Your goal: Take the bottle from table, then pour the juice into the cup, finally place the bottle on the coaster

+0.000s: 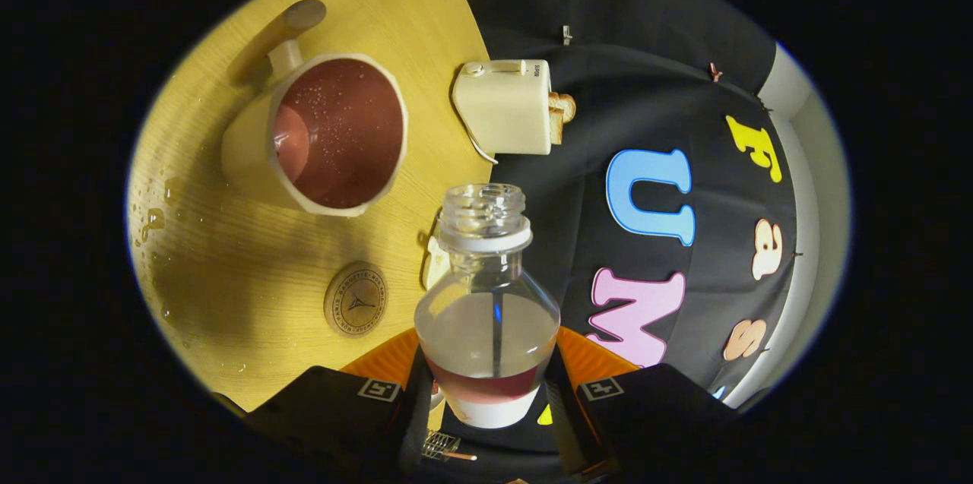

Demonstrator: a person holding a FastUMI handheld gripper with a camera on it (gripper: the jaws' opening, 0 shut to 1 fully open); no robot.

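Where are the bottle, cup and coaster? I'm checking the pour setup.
bottle (486,332): gripper view, clear body between the fingers.
cup (247,142): gripper view, outer wall, beyond the fingers.
coaster (356,298): gripper view, top face on the table.

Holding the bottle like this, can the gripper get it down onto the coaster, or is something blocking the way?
Probably yes. The gripper is shut on the bottle, and the coaster lies bare on the table just ahead of the fingers, apart from the cup. Nothing stands between them.

Gripper (486,385) tilted sideways, fingers (414,393) clamping bottle (486,317).
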